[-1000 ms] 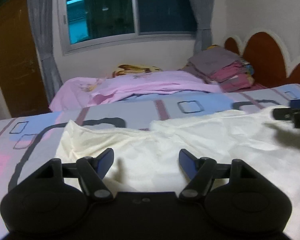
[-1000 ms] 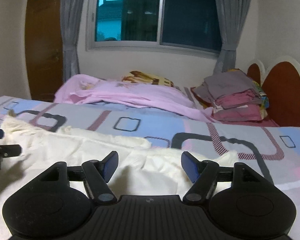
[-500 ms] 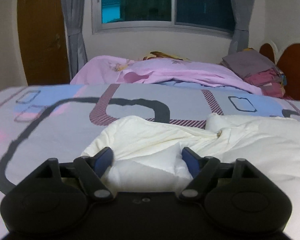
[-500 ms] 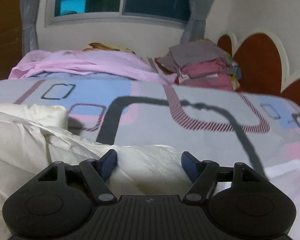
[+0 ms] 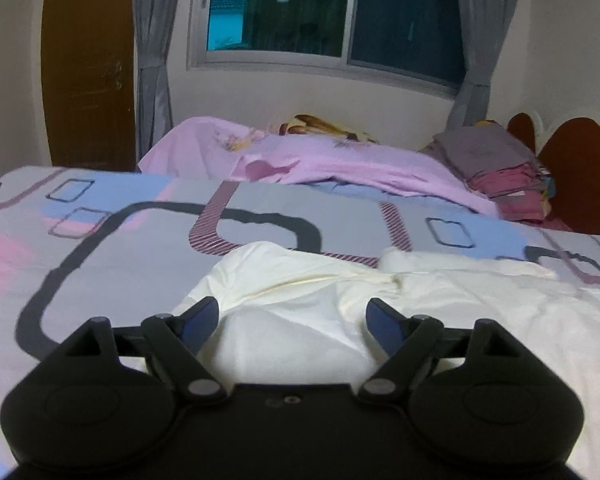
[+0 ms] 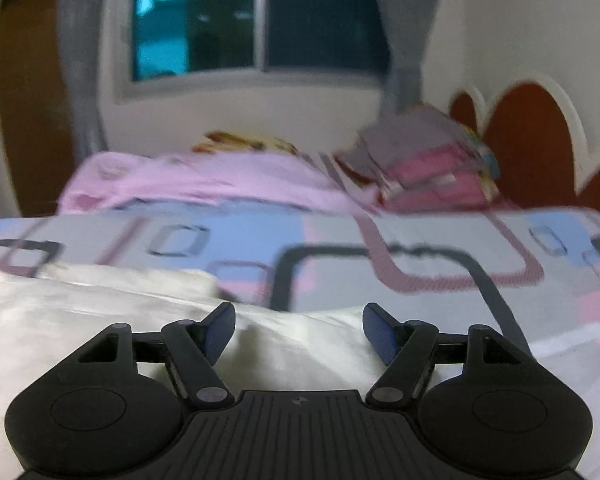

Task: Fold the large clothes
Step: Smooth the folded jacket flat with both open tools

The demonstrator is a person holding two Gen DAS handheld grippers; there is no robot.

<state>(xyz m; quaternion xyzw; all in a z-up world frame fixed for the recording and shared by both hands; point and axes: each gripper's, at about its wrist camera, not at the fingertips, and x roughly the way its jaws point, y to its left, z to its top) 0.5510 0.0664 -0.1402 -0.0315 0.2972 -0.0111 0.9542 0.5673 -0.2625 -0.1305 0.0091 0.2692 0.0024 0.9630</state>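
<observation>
Widening left hand-held gripper (image 5: 292, 320), cream garment (image 5: 420, 308) nearer

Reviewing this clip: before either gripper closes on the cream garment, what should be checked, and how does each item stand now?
1. Left gripper open, having just widened: ok.
2. Cream garment lies between the left fingers, unpinched: ok.
3. Right gripper open over the cloth: ok.
4. Garment lies flat: not ok, rumpled.
5. Patterned bedsheet kept out of either grip: cannot tell.
6. Right wrist view sharp: not ok, blurred.
</observation>
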